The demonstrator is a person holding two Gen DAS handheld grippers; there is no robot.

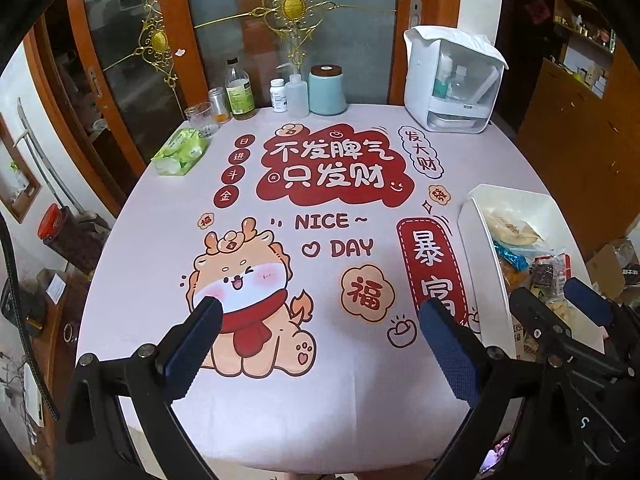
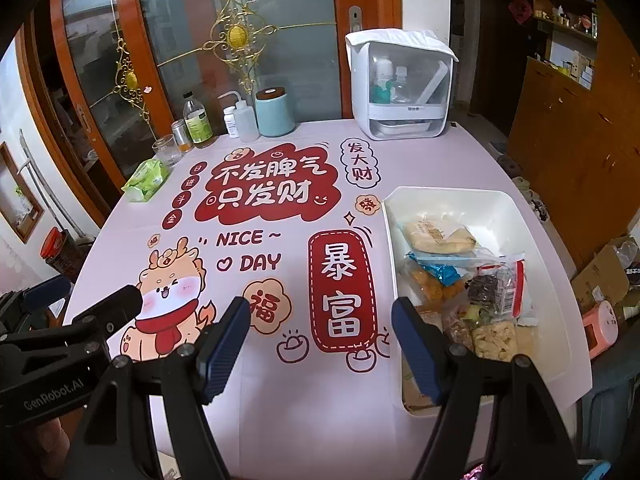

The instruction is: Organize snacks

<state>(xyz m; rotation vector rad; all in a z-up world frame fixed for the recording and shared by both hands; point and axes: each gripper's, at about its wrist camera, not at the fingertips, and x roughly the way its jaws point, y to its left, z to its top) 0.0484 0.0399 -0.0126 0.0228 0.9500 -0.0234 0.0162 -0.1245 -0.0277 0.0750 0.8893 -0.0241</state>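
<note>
A white bin [image 2: 452,194] stands on the right side of the table [image 2: 304,392] and holds several snack packs. Among them are a pale yellow pack [image 2: 436,234], a blue-wrapped orange snack [image 2: 436,276], a dark snack in a red-edged bag [image 2: 496,286] and pale crackers [image 2: 494,340]. My right gripper [image 2: 320,316] is open and holds nothing; its right fingertip hangs over the bin's near-left rim. My left gripper [image 1: 320,312] is open too, over the cartoon dragon print, with nothing between its fingers. In the left wrist view the bin [image 1: 468,232] is at the right, with the right gripper [image 1: 558,296] above it.
Along the far edge stand a green tissue pack [image 1: 180,152], a glass [image 1: 200,118], bottles [image 1: 239,90], a teal canister [image 1: 327,90] and a white cabinet box [image 1: 452,84]. Glass doors are behind the table. A cardboard box [image 2: 600,276] sits on the floor at the right.
</note>
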